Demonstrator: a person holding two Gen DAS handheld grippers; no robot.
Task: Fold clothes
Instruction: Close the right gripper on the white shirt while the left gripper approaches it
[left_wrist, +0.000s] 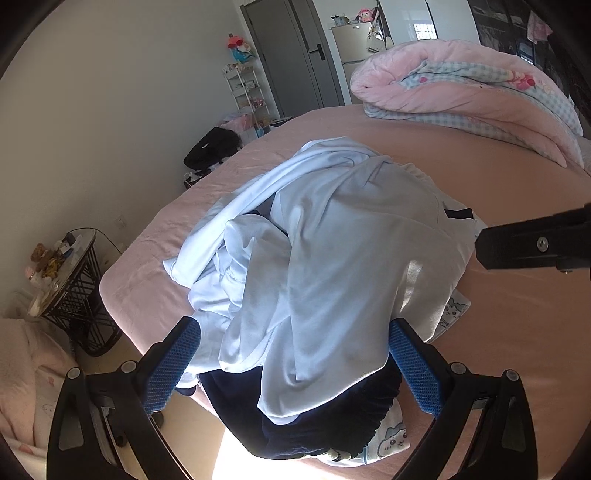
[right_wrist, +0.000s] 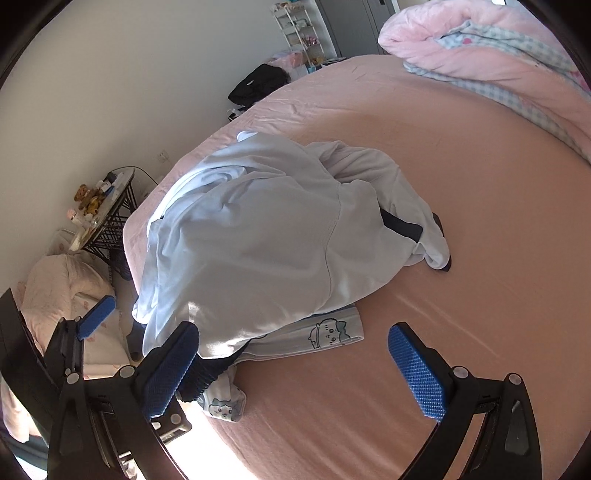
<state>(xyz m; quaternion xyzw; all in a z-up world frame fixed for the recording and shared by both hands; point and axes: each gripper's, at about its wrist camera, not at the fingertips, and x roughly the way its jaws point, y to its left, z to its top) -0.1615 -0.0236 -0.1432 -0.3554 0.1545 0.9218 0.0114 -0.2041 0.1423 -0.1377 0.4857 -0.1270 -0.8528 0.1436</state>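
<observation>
- Left gripper: released, blue pads wide apart, hovering over the near end of the clothes pile, grasping nothing.
- Right gripper: also released, jaws spread over bare pink bed sheet just right of the pile, left pad close to the dark ribbed hem.
- Pile of clothes: heaped on the near left part of the bed, a pale blue top draped over a dark navy garment and a cartoon-print piece underneath.
- Likely risk: pinching several layers at once, since the top covers the others and hides their edges; lifting then drags the whole heap.
- Another risk: near left bed edge sits close beside the pile, dark garment already at the corner; a pull toward the near side probably slides cloth to the floor.
- Possible clash: both grippers near each other at the pile's near end, right one visible at the right of the left view.
- Open room: wide bare sheet to the right and far side, well apart from the rolled pink quilt; best spot for spreading one garment flat.
- Side table to the left, off the bed, out of the way.
</observation>
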